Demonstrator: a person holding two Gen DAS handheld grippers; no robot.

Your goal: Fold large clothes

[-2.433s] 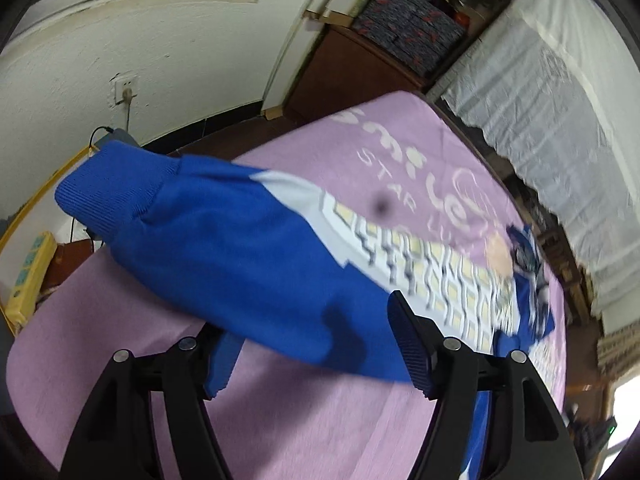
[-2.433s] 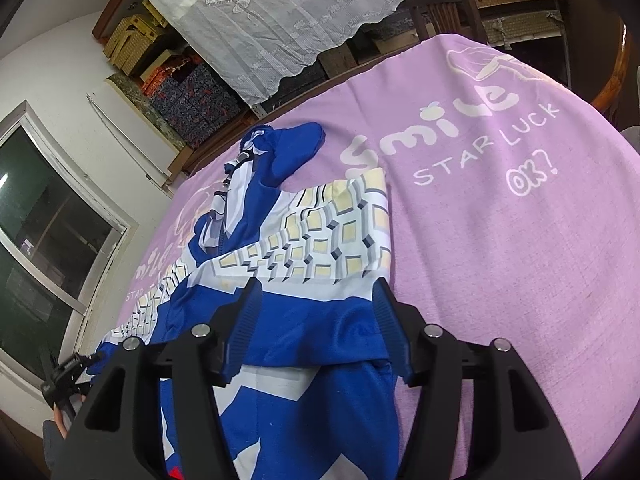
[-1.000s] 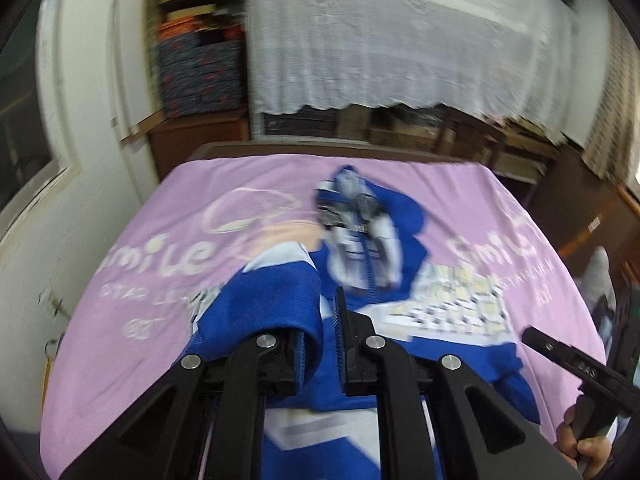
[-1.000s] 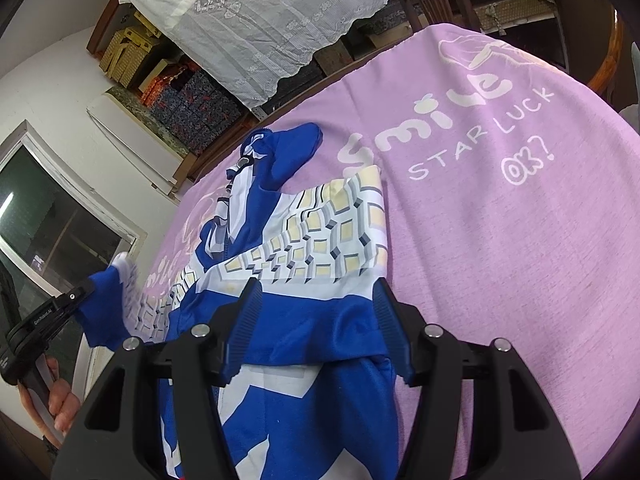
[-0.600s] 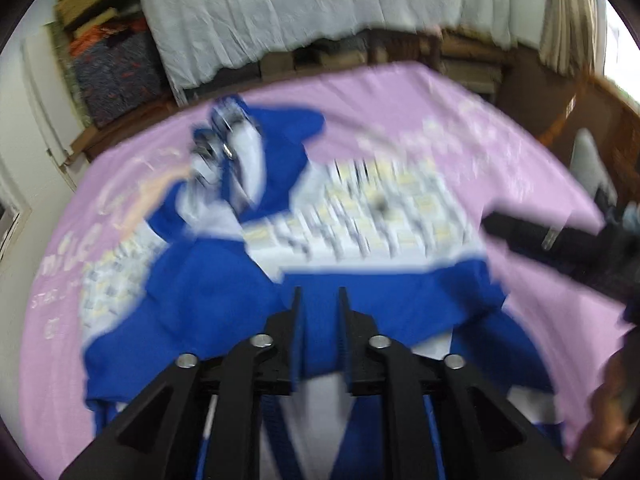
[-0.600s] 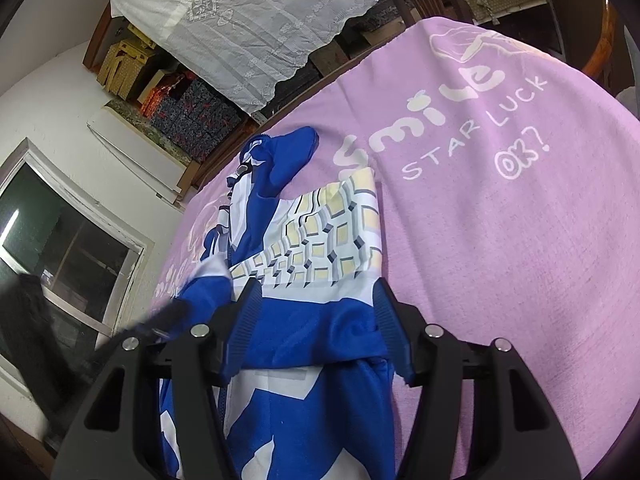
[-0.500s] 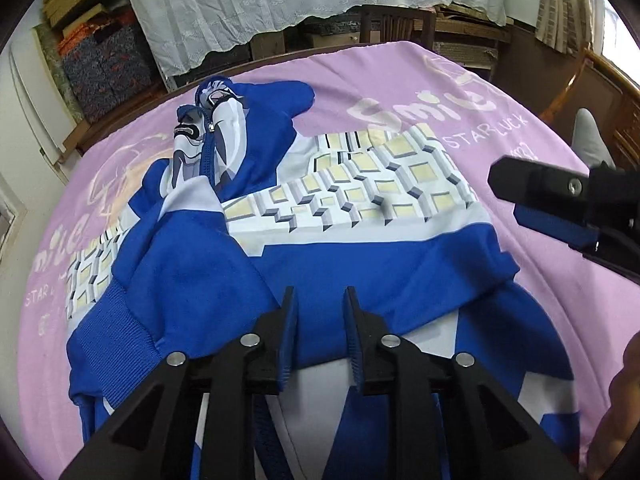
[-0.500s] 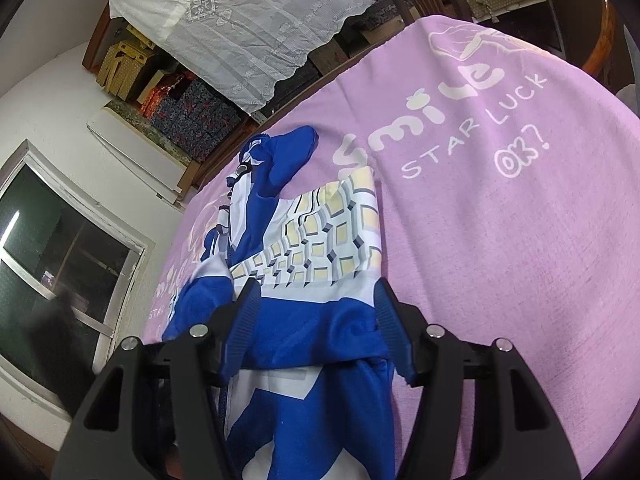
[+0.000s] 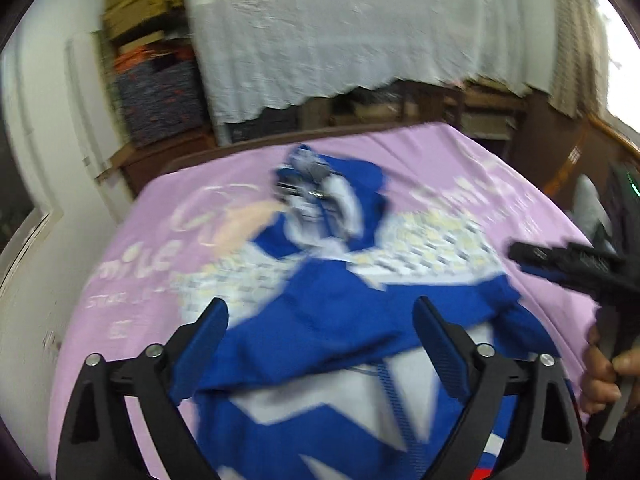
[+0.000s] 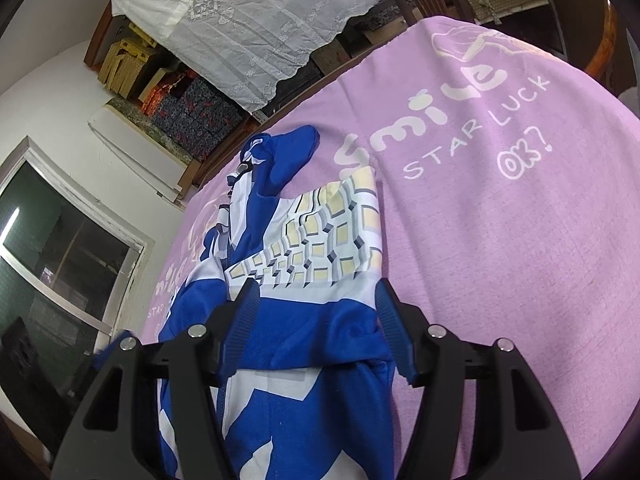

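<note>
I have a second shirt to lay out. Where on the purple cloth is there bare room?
The widest bare stretch of the purple blanket lies beside the blue jacket, around the "STAR LUCK" lettering. A narrower bare strip borders the jacket's window side. The middle is covered by the jacket's folded sleeves.

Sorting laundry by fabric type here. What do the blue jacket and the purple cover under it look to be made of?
The blue jacket looks like soft knit sweatshirt fabric, matte, with no shine; it slumps in thick, rounded folds. Its cream checked panel looks printed, the fibre unclear. The purple cover looks like a fuzzy, towel-like woven cloth: a fine nap shows across it, and the white lettering seems printed or woven in.
</note>
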